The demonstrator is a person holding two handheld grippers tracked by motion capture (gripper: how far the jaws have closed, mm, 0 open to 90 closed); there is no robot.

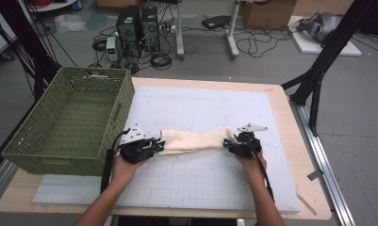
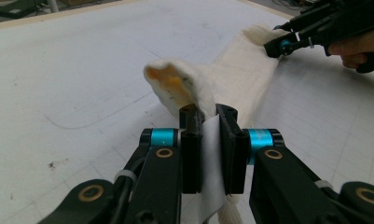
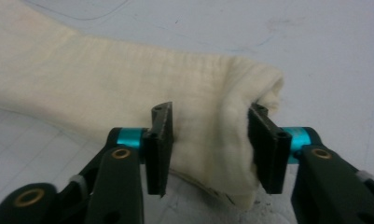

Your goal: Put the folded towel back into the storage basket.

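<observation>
A: Woven green plastic basket (image 1: 69,123) sits at 9 o'clock, overhanging the table's (image 1: 299,141) left edge; empty as far as the high view shows.

B: Noted. Left gripper (image 1: 154,146)?

A: Clenched on the left end of the cream cloth (image 1: 196,140). In the left gripper view the fabric is pinched flat between both pads, with a fold puffing up just past them.

B: And the cloth itself?

A: Folded into a long band, lying across the middle of the white gridded mat (image 1: 210,179), running 9 to 3 o'clock between the two hands.

B: Right gripper (image 1: 229,143)?

A: At the right end. The jaws straddle the bunched end of the cloth in the right gripper view; the right pad touches the fabric, the left pad's contact I cannot confirm. Grip not yet firm, I judge.

B: Step in hand?

A: Securing both ends. Next move calls for finishing the right pinch, then lifting evenly.

B: Room?

A: Open mat toward 12 and 6 o'clock. Basket wall is near the left hand (image 1: 125,169); table edge at 3 o'clock is well apart.
</observation>
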